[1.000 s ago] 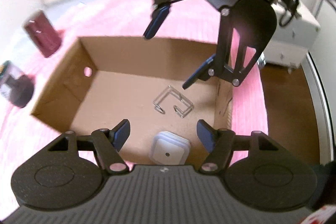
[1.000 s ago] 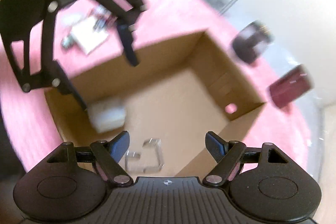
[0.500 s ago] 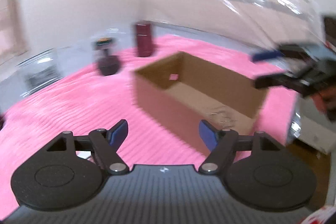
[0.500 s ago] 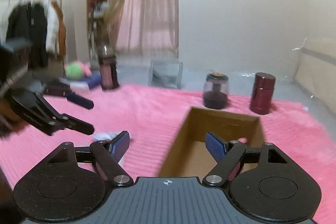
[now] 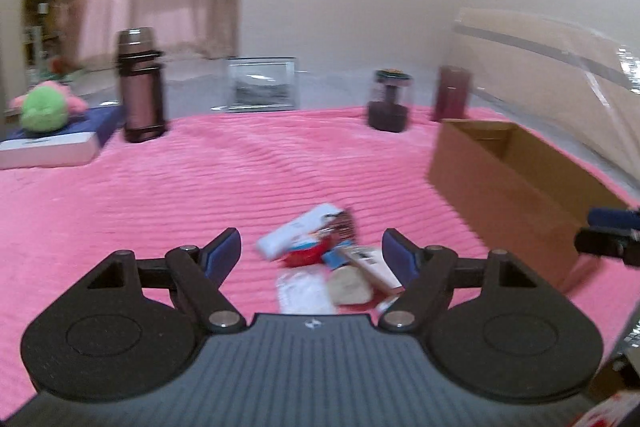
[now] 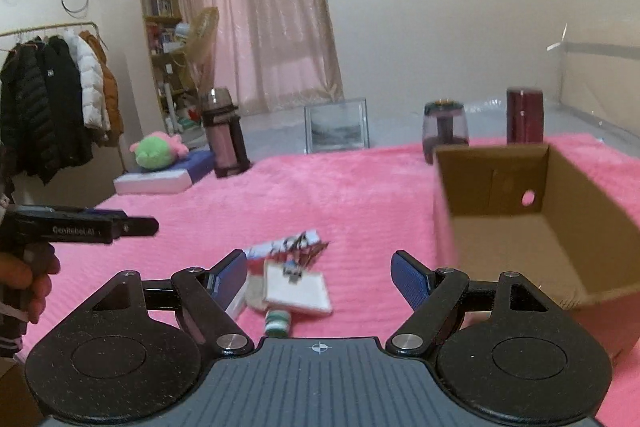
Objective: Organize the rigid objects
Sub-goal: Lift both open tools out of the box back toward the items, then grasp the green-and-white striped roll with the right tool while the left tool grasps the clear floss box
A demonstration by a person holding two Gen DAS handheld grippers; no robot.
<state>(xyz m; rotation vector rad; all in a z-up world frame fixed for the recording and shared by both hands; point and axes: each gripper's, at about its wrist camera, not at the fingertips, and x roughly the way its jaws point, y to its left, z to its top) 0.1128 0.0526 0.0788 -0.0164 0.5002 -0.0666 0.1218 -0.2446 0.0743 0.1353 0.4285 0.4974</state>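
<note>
Grippers lined up on the pile, nothing held

Clutter first: the small rigid objects lie in a loose heap (image 5: 328, 259) on the pink blanket (image 5: 168, 187), just ahead of both tools. I can make out a white packet (image 5: 294, 231), something red (image 5: 306, 255) under it, a flat white card (image 6: 298, 287) and a pale rounded piece (image 5: 350, 287); the rest is too blurred to name. The heap sits beside the open cardboard box (image 6: 500, 187), near its long wall but not touching it, which I judge is deliberate: a short carry from pile to box.

I have my left gripper (image 5: 312, 251) pointing down at the heap with its jaws opening and nothing between the pads; the objects lie beyond the fingertips, not inside them. My right gripper (image 6: 320, 273) hangs over the same heap from the other side, jaws standing wide, also empty. In the right wrist view the left tool (image 6: 80, 227) shows at the left edge with a hand (image 6: 28, 275) on its grip.

The box stands with its open top up, so pieces can be dropped in from above (its floor is hidden from here, so I cannot say what is in it). Along the far edge stand a tall flask (image 5: 140, 87), a dark jar (image 5: 390, 101) and a maroon canister (image 5: 452, 93), well apart from the heap and out of my way.

My reading: I am between picks, choosing the next piece.
</note>
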